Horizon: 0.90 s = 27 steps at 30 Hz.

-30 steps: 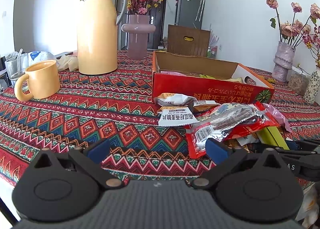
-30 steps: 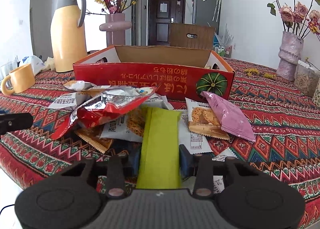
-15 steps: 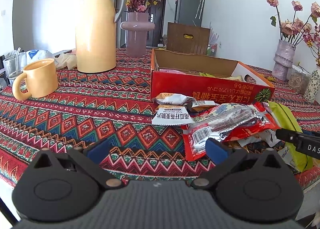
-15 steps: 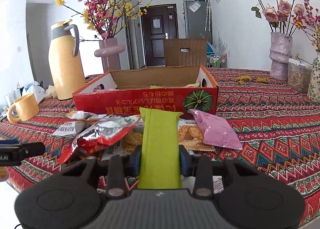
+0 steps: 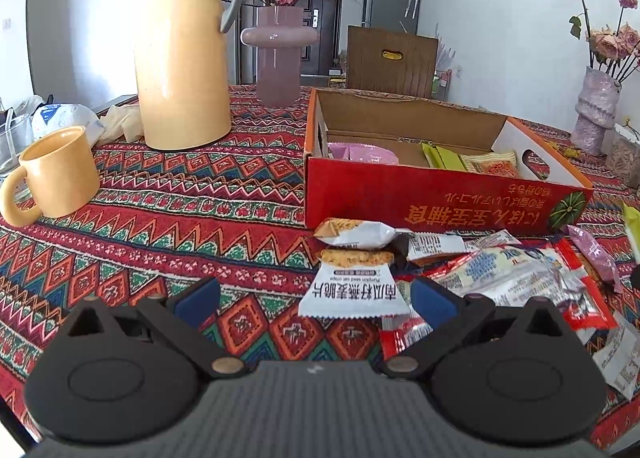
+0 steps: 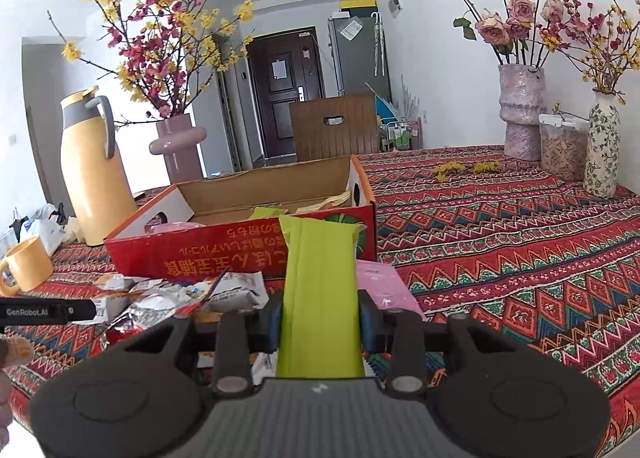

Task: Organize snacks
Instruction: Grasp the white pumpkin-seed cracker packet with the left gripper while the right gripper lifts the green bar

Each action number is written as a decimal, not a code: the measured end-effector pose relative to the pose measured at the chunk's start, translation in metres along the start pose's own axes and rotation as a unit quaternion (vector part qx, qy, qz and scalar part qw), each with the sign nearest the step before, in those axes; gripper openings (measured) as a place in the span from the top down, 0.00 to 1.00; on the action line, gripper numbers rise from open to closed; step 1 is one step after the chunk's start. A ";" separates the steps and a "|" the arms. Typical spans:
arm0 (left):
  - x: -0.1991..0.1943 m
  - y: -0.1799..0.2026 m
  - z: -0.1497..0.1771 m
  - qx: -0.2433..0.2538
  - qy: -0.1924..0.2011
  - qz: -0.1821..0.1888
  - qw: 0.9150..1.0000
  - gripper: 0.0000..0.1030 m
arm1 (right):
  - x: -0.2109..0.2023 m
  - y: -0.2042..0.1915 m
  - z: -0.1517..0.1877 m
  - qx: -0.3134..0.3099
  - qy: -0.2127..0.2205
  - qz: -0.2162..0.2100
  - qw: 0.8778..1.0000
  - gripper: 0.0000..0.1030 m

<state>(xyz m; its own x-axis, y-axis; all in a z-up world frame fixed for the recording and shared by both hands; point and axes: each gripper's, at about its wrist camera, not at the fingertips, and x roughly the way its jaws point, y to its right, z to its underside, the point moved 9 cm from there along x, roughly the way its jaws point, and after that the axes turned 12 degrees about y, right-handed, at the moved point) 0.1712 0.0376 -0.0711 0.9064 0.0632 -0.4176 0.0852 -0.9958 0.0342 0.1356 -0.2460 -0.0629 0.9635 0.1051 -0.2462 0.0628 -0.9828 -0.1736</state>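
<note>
Snacks [image 5: 500, 278] on patterned tablecloth [image 5: 180, 226] | right jaws clamp green packet [image 6: 320, 298] | left jaws spread, empty

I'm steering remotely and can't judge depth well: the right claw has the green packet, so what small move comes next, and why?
Probably carry the green packet forward over the red box front wall before letting go. The right claw is shut on it, and its tip shows only level with that wall, not over the open inside, where other green packets already lie.
</note>
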 end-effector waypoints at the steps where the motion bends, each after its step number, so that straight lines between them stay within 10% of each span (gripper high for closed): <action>1: 0.005 0.001 -0.002 0.001 0.001 -0.001 1.000 0.00 | 0.001 0.003 0.000 0.002 0.001 0.002 1.000 0.66; 8: 0.035 0.009 0.003 0.003 -0.021 -0.009 1.000 0.09 | 0.006 0.019 0.004 0.013 -0.002 0.014 1.000 0.65; 13: 0.041 0.010 0.012 -0.003 -0.041 0.009 0.999 0.50 | 0.009 0.024 0.007 0.019 -0.007 0.017 1.000 0.65; 27: 0.019 -0.002 0.014 -0.009 -0.027 0.011 1.000 0.57 | 0.006 0.021 0.008 0.024 -0.007 0.010 1.000 0.65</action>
<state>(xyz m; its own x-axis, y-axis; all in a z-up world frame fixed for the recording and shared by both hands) 0.1823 0.0404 -0.0915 0.8844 0.0371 -0.4652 0.0737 -0.9954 0.0608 0.1408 -0.2647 -0.0754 0.9607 0.0881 -0.2633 0.0309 -0.9764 -0.2138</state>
